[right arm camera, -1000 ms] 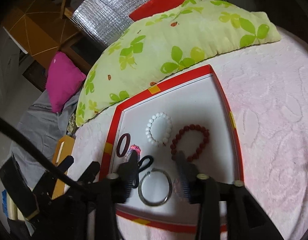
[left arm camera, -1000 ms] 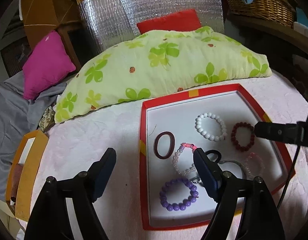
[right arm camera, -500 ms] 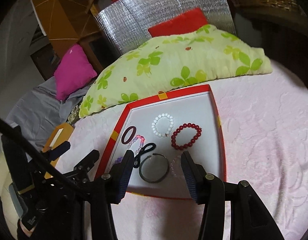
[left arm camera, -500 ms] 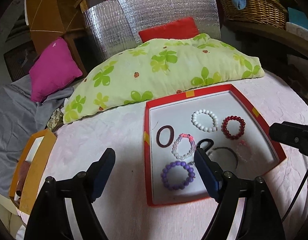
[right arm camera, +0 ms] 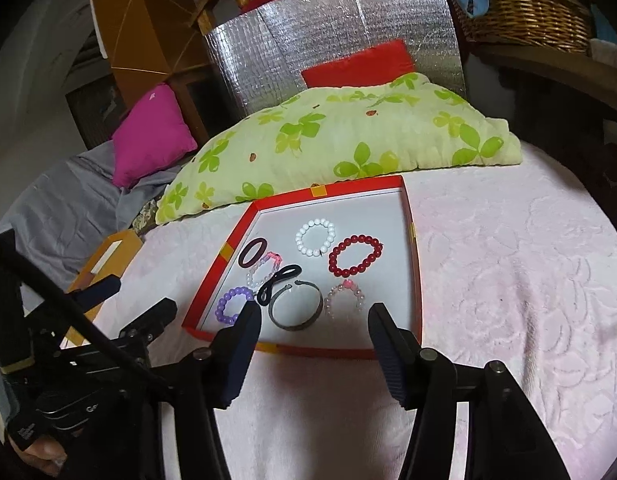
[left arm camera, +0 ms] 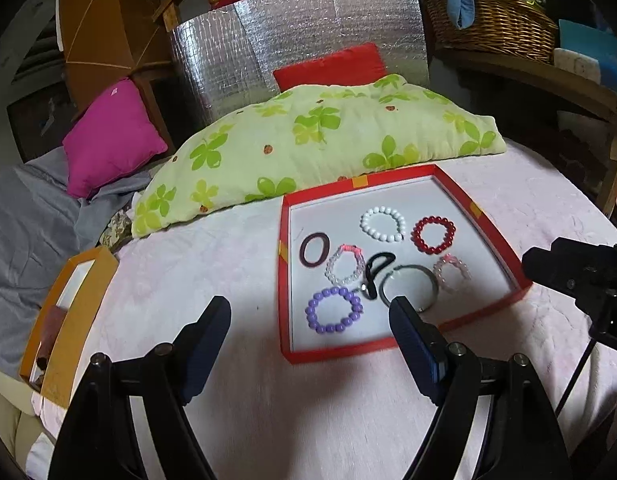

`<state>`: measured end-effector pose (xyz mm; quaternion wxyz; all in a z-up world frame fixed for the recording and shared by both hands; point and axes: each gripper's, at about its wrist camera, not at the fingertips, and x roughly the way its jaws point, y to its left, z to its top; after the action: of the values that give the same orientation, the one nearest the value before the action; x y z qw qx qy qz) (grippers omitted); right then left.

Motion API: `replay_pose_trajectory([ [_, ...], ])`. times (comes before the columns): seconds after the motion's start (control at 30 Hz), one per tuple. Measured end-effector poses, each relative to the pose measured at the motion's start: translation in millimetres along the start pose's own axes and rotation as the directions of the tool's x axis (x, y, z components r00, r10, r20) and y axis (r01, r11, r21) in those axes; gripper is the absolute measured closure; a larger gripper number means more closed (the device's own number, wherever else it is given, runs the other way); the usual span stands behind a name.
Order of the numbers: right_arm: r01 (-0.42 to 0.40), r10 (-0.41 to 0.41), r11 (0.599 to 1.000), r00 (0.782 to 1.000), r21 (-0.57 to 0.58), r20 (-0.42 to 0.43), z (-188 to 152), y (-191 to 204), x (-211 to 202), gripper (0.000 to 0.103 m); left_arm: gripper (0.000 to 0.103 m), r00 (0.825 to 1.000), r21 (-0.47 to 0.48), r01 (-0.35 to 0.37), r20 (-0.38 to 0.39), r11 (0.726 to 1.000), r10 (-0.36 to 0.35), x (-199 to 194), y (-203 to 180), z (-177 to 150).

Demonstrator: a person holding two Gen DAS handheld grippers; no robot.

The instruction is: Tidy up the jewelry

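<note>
Both claws have backed off the red cardboard tray [right arm camera: 415,280], left claw [left arm camera: 308,344] spread empty, right claw [right arm camera: 312,344] opening empty; reaching back toward 12 o'clock could snag the grey metal bangle [right arm camera: 295,307].

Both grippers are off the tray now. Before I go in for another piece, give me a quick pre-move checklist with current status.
1. Left gripper empty: ok, jaws wide, nothing between them.
2. Right gripper empty: ok, jaws opening, nothing between them.
3. Both clear of the red tray: ok, fingertips sit at its near edge, above the blanket.
4. Pieces separated: not ok, the black hair tie touches or overlaps the metal bangle and sits close against the clear bead bracelet.
5. Easy picks free: ok, white bracelet, red bracelet and purple bracelet each lie apart.
6. Destination: cannot tell, the orange box is only partly in view.
</note>
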<state>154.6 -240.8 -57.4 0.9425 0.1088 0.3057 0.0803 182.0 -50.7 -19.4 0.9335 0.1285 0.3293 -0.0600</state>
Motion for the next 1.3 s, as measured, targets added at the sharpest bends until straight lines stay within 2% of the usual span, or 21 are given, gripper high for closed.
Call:
replay_pose_trajectory([
  [0.2, 0.022, -0.022, 0.999, 1.000, -0.024, 0.015, -12, 5, -14, 0.040, 0.017, 0.999, -0.021, -0.027, -0.023, 0.999, 0.026, -15, 5, -16],
  [0.47, 0.065, -0.065, 0.996, 0.998, -0.063, 0.009, -35, 10, -30, 0.039, 0.016, 0.997, -0.022, -0.068, -0.047, 0.997, 0.067, -32, 13, -30],
  [0.53, 0.070, -0.069, 0.995, 0.998, -0.073, 0.014, -40, 12, -37, 0.039, 0.016, 0.995, -0.015, -0.096, -0.041, 0.995, 0.095, -41, 13, -32],
  [0.9, 0.101, -0.095, 0.983, 0.994, -0.150, 0.048, -65, 34, -87, 0.037, 0.016, 0.991, -0.008, -0.135, -0.017, 0.991, 0.135, -86, 20, -38],
  [1.13, 0.088, -0.076, 0.986, 0.993, -0.139, 0.088, -64, 41, -123, 0.036, 0.016, 0.989, -0.033, -0.146, -0.005, 0.989, 0.146, -116, 27, -43],
  [1.3, 0.079, -0.054, 0.983, 0.988, -0.168, 0.147, -56, 59, -149, 0.031, 0.016, 0.987, -0.036, -0.159, 0.015, 0.987, 0.160, -137, 29, -45],
])
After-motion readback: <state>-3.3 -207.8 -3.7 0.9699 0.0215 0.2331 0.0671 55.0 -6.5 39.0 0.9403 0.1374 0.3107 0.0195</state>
